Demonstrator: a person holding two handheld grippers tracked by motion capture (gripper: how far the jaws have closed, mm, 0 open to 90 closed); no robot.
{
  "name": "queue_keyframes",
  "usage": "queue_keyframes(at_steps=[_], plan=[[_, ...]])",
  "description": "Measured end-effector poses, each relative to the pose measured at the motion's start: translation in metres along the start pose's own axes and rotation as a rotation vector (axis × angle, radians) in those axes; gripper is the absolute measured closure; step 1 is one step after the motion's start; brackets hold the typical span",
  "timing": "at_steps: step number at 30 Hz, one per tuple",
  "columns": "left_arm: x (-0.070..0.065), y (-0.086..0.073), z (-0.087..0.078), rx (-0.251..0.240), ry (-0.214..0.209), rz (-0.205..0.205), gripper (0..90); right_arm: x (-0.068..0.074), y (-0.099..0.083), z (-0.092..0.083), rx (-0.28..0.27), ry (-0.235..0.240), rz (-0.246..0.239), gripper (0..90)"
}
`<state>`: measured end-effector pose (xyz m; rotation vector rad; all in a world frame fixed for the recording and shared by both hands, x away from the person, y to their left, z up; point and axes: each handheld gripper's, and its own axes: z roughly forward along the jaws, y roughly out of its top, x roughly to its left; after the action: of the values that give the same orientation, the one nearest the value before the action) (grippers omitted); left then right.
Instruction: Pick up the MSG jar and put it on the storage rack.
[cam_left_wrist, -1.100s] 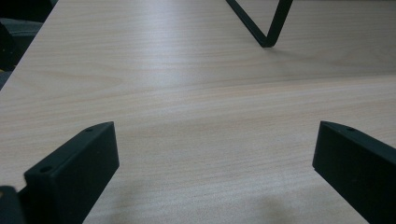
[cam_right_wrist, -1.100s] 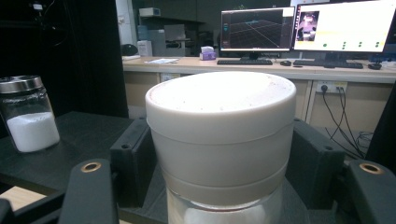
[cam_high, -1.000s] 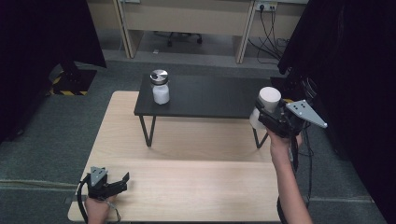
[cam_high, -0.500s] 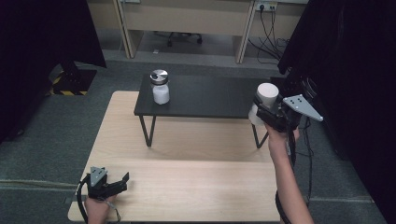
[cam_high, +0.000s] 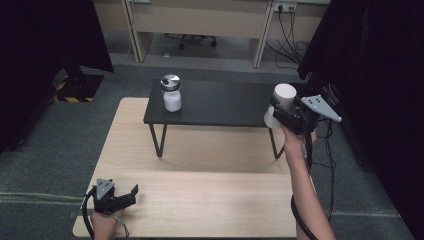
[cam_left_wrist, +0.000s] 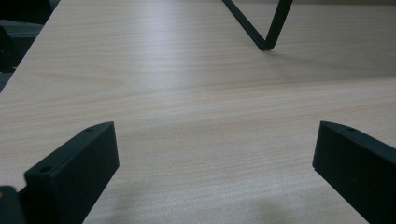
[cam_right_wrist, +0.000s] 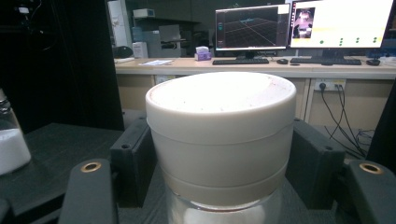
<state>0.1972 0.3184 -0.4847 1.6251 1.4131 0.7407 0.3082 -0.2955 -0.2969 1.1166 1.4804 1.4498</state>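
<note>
— Where's the jar right now?

— In my right claw (cam_high: 281, 116). The white-lidded jar (cam_right_wrist: 220, 140) sits clamped between its jaws, pads pressing both sides just under the lid — held upright at the right end of the black counter (cam_high: 220, 102).

— And the other jar?

— The metal-lidded jar (cam_high: 171, 93) stands at the far left of that black counter, well apart from mine.

— Your left claw?

— My left claw (cam_left_wrist: 215, 163) gapes wide over the near wooden counter (cam_high: 200, 200) — nothing between its jaws.
</note>
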Motion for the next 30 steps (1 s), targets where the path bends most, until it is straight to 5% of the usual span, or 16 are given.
queue_keyframes(at_steps=[30], plan=[[0.003,0.001,0.001,-0.001,-0.010,-0.007,0.0,-0.010,0.005,0.042,0.004,-0.020,0.000,33.5]])
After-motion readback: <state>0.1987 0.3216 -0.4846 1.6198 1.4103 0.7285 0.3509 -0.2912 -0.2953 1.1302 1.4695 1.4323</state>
